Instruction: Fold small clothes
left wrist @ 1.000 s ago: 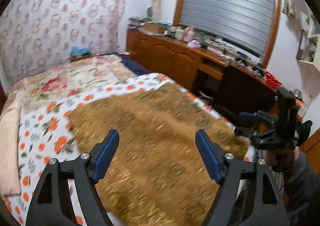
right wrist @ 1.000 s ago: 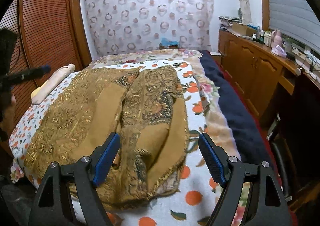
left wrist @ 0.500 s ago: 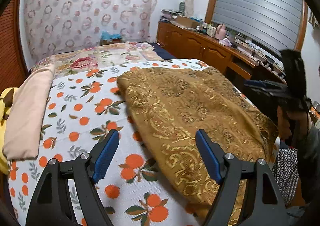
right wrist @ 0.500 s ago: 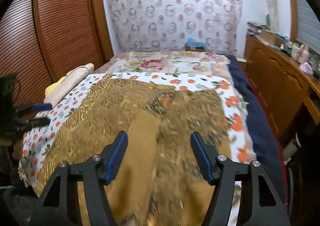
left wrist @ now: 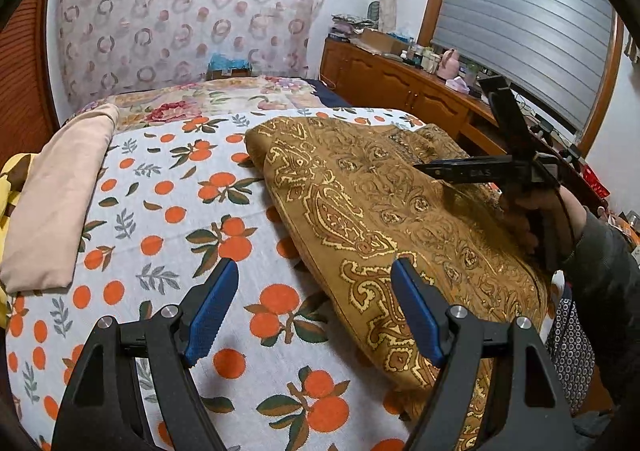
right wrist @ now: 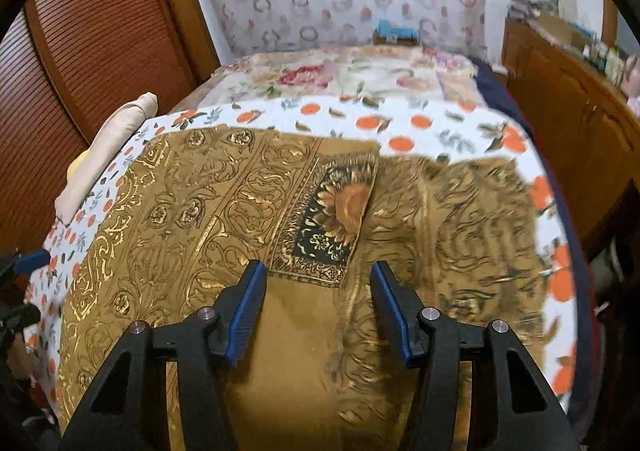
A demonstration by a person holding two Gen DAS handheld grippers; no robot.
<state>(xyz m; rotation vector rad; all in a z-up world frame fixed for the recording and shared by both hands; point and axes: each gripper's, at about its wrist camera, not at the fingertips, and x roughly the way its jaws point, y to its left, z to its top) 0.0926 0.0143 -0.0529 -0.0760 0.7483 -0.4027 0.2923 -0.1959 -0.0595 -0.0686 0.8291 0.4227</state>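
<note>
Left wrist view: left gripper (left wrist: 312, 311) hanging above the bed (left wrist: 168, 211), jaws released and wide apart, nothing between them. Gold patterned cloth (left wrist: 360, 203) spread over the orange-print sheet, its near-left edge running just beside the right-hand blue pad; bare sheet below the gap itself. Right gripper (left wrist: 428, 168) seen from the side across the cloth, in a hand (left wrist: 536, 219) with a dark sleeve, poised low over the far part of the fabric. Beige folded bedding (left wrist: 56, 203) well apart, at the left edge of the bed.

Right wrist view: right gripper (right wrist: 318, 309) pointing down at the same gold patterned cloth (right wrist: 224, 203), jaws closing, not yet pressing anything. Plain brown underside of a turned-over flap directly beneath the gap, with the dark flowered corner panel (right wrist: 332, 223) just beyond the tips. Right half of the fabric blurred, detail there not readable.

Judged from the drape and creases: soft, limp, fairly thin, light enough for one pinch but wide, so likely to sag and slide without two holds. Metallic print possibly a little slick. Best taken by a hemmed edge or corner: near-left border for the left jaws, flap edge by the dark panel for the right.
</note>
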